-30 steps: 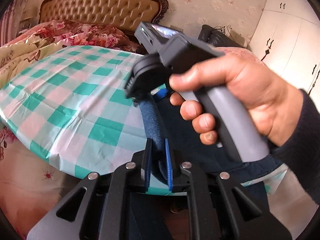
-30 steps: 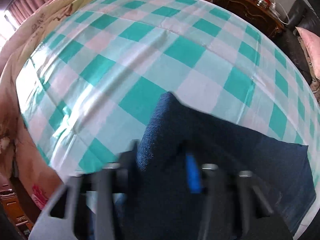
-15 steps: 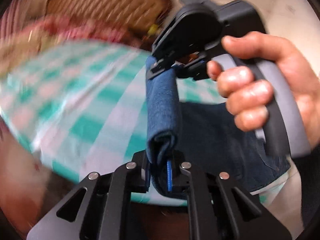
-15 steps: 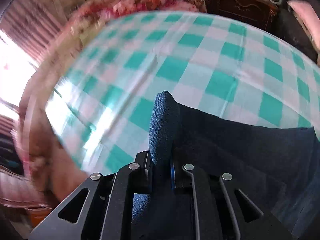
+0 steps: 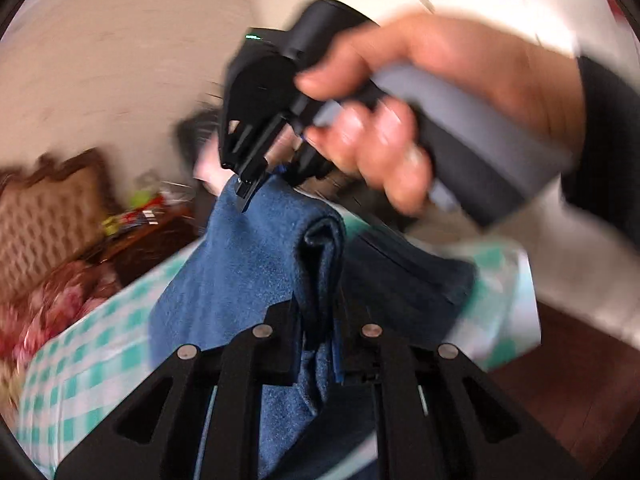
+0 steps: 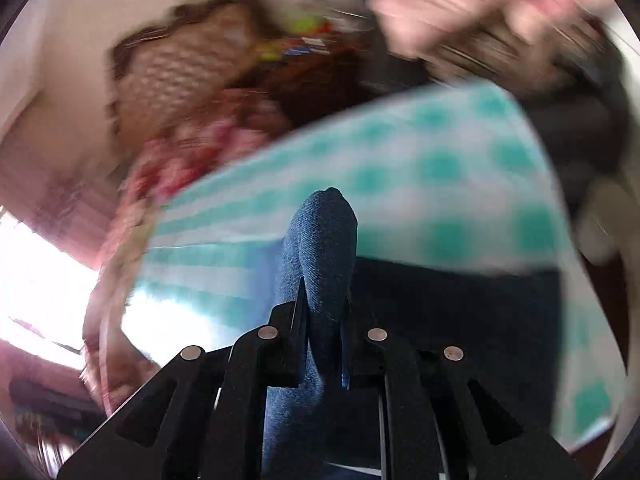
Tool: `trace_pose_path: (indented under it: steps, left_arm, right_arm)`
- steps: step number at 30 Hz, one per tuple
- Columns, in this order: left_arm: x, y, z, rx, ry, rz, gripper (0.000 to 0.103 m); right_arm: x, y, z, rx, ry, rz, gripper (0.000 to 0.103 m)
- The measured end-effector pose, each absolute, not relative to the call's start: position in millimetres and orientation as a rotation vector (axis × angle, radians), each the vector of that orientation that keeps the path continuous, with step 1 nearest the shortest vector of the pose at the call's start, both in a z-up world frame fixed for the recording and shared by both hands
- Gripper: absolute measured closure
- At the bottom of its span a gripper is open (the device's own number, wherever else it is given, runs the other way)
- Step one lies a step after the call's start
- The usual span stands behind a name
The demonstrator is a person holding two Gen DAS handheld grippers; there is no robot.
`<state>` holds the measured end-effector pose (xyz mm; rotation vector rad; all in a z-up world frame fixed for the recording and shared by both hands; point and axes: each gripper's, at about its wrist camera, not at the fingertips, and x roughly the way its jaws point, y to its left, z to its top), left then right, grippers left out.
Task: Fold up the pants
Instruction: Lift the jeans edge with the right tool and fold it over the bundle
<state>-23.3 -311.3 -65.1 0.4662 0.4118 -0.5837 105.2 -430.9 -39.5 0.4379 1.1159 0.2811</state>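
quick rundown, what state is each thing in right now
dark blue denim pants: bunched edge lifted, the rest draped on the table
left gripper: shut on the pants
right gripper: shut on the pants
hand: wrapped around the right gripper's grey handle
green and white checked tablecloth: spread flat under the pants

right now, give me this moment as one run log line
step: fold pants | left tongs: shut on pants | right tongs: shut on pants | pants: edge lifted off checked cloth | views: blurred
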Motion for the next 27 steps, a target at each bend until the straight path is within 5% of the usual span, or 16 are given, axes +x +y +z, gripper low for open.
trace_pose_path:
  steps: [7,13,18,27]
  left_arm:
    - [-24,-358,-139,0.689,0.467,-0.57,0.086]
    - [-41,-373,-134,0.767,0.411,-0.513,0.091]
    - [-44,-396,-112,0.807,0.322,-0.487,0.091]
    - [-32,-429,-122,0.798,0.366,-0.565,0.091]
  right_arm:
    - [109,-461,-108,0.469,1.173,0.32,0.076]
    - [106,-453,-82,0.387,1.122,0.381,0.094]
    - [101,-478,-44,0.341,1.044,0.394,0.094]
    - [99,-516,-70,0.339,1.033,0.305,0.094]
